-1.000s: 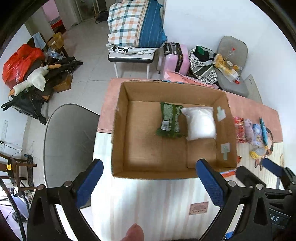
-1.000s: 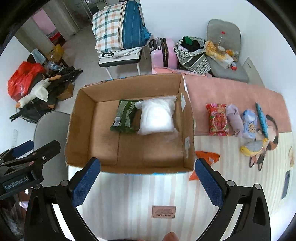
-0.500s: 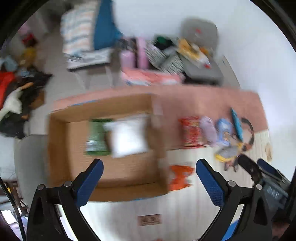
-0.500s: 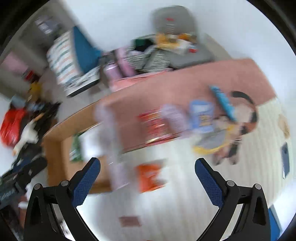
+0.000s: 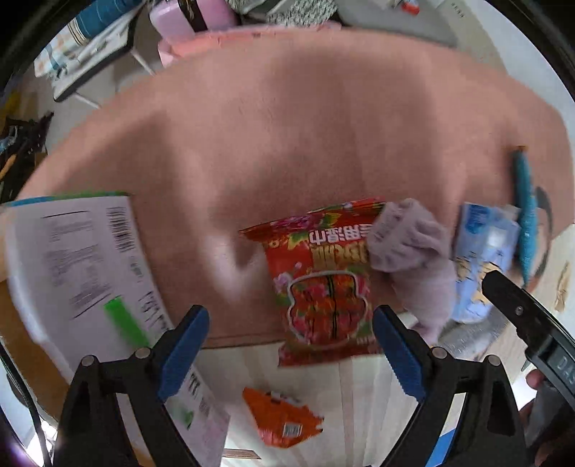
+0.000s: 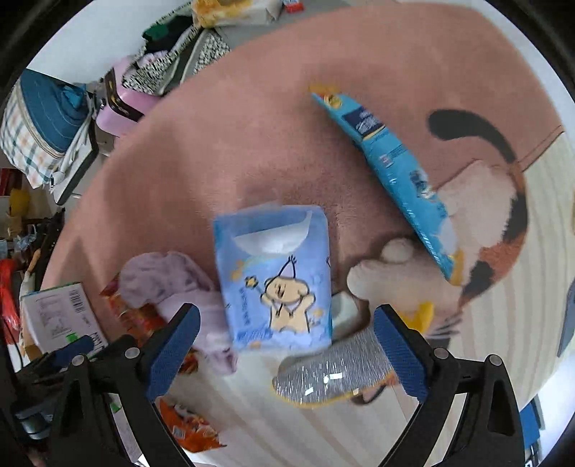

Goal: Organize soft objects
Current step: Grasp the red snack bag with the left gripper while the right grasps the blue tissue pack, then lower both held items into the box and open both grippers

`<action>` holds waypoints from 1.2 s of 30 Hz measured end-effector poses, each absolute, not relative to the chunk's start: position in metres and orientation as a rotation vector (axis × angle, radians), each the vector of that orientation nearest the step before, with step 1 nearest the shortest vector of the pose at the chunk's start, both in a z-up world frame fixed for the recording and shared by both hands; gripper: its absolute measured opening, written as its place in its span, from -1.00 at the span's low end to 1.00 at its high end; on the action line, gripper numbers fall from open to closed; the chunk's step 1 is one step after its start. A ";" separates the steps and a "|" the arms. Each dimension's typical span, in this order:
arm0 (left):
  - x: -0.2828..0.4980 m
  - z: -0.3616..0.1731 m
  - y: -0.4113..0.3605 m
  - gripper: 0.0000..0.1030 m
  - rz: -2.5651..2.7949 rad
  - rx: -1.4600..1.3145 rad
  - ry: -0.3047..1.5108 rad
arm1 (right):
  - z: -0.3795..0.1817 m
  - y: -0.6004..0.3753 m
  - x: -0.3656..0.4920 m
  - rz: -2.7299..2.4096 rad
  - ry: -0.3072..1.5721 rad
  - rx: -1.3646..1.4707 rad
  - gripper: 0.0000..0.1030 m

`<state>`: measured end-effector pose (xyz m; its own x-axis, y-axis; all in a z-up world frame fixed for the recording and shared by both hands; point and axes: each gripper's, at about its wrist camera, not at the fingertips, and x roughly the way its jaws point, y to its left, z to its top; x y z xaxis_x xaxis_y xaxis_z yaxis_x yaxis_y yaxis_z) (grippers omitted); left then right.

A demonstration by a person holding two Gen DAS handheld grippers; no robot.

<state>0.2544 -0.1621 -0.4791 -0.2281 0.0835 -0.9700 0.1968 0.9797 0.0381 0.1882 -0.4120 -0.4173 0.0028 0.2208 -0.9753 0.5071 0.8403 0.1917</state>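
My left gripper (image 5: 289, 343) is open and empty, low over a red snack packet (image 5: 325, 287) lying on the pink rug (image 5: 287, 125). A lilac cloth (image 5: 413, 248) lies against the packet's right side. My right gripper (image 6: 285, 345) is open and empty, low over a light blue tissue pack (image 6: 276, 276) with a cartoon print. The lilac cloth (image 6: 169, 280) lies left of that pack, and a grey sponge-like pad (image 6: 334, 373) lies in front of it. A long blue packet (image 6: 391, 165) lies at the right.
The cardboard box's outer wall with a white label (image 5: 82, 258) stands at the left. A small orange packet (image 5: 282, 418) lies on the striped mat near me. A cat-shaped rug pattern (image 6: 481, 222) is at the right. Clutter and a pink suitcase (image 5: 190, 18) are beyond the rug.
Both grippers have swung right from the cardboard box and come down close over the row of soft items on the rug. Both stay open and empty.
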 end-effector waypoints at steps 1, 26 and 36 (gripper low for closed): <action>0.255 -0.485 -0.162 0.81 -0.099 0.204 1.812 | -0.424 -0.413 0.190 -0.246 1.586 0.593 0.92; 0.216 -0.461 -0.163 -0.16 -0.080 0.211 1.626 | -0.437 -0.383 0.181 -0.298 1.591 0.417 -0.25; 0.117 -0.317 -0.072 -0.16 -0.189 0.042 1.439 | -0.319 -0.316 0.112 -0.054 1.439 0.414 -0.25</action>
<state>0.1169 -0.0716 -0.3171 0.1190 -0.1042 -0.9874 0.1548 0.9843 -0.0852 0.1125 -0.3165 -0.3187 0.1428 0.2102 -0.9672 0.2826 0.9278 0.2434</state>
